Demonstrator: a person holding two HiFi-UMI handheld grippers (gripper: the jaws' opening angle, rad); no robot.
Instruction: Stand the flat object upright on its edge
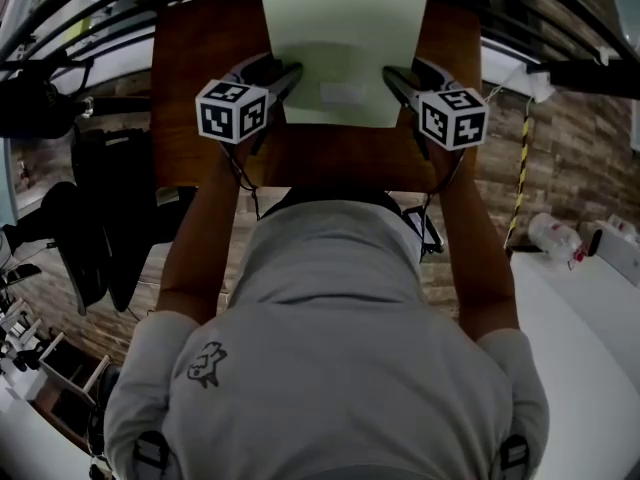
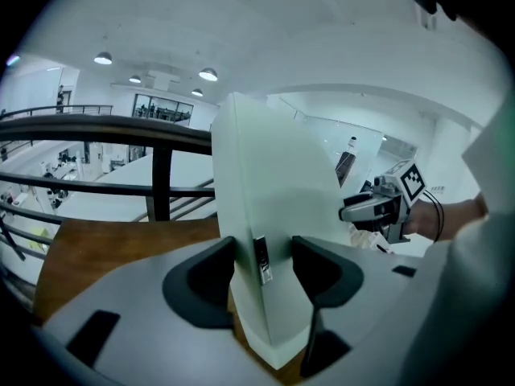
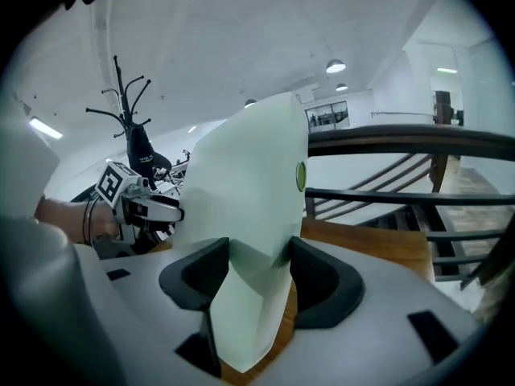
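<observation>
Pale-green flat box (image 1: 343,53), brown wooden table (image 1: 340,158)

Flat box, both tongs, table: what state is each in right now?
flat box: gripped on both sides, tilted with its far edge raised, not yet standing on an edge.
left tongs: shut on the flat box's left side.
right tongs: shut on the flat box's right side.
table: lies under the box; whether the box's near edge touches it cannot be told.
</observation>
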